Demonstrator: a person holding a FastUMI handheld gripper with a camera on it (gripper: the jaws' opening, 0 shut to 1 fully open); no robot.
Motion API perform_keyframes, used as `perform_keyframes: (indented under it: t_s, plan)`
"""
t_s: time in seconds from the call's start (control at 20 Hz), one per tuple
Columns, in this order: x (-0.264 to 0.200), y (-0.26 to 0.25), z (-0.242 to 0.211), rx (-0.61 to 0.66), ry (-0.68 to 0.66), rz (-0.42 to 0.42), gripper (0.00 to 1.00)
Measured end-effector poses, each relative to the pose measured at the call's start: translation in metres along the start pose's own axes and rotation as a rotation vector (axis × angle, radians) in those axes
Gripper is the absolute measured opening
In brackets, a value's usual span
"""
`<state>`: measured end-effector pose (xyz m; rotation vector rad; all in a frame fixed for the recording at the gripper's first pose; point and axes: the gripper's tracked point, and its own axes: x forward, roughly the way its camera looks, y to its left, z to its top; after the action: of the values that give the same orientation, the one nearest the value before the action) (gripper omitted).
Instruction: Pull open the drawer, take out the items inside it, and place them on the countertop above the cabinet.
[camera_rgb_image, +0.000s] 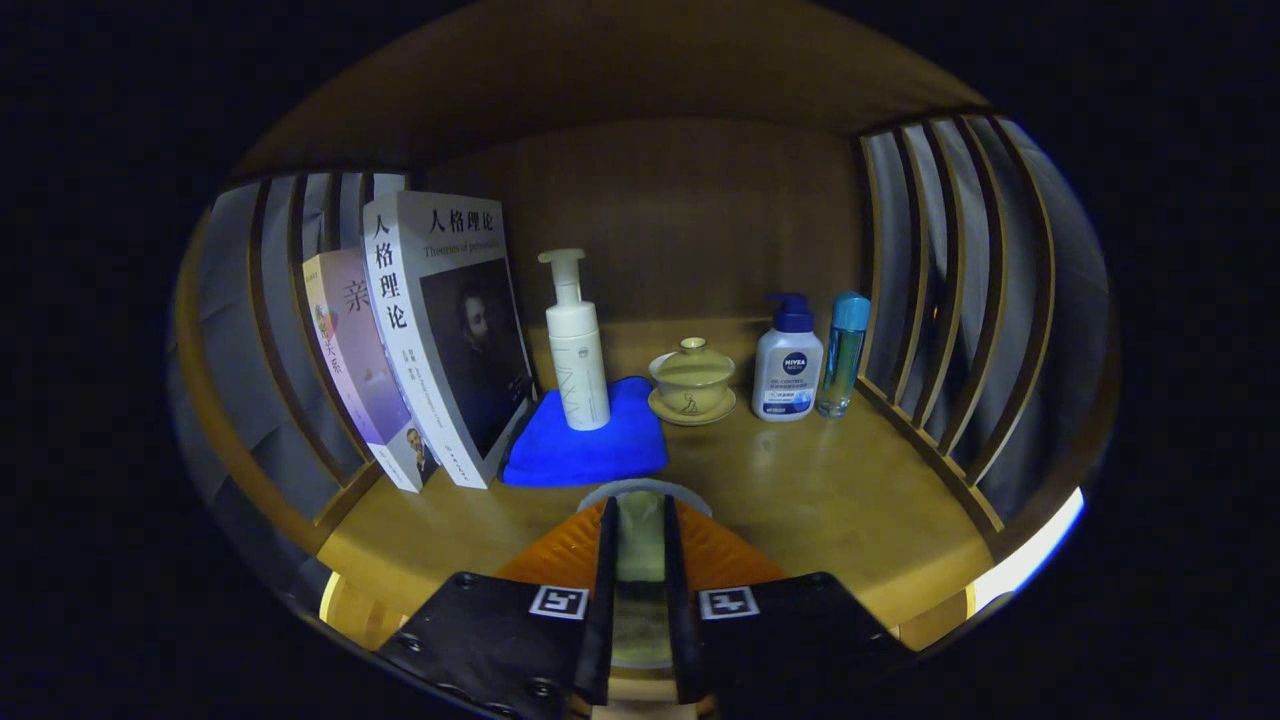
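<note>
Countertop (820, 500): wood, slatted sides; hand-held gripper (640, 525) clamps pale round obj.

Books (430, 340), blue cloth (590, 445), perhaps toiletries.

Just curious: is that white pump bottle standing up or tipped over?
Upright: the white pump bottle stands on the blue cloth, pump on top, beyond the tool.
</note>
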<state>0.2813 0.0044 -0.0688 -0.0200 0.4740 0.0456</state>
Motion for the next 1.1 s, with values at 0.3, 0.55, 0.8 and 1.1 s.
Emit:
perform_keyframes:
  t_s: [0.3, 0.55, 0.8, 1.1]
  plan:
    - [-0.025, 0.006, 0.017, 0.007, -0.139, 0.014, 0.70]
    - [-0.075, 0.020, 0.016, -0.025, -0.238, 0.042, 0.98]
    - [-0.128, 0.025, 0.001, -0.051, -0.338, 0.034, 0.98]
    - [-0.175, 0.026, -0.032, -0.035, -0.402, 0.022, 0.98]
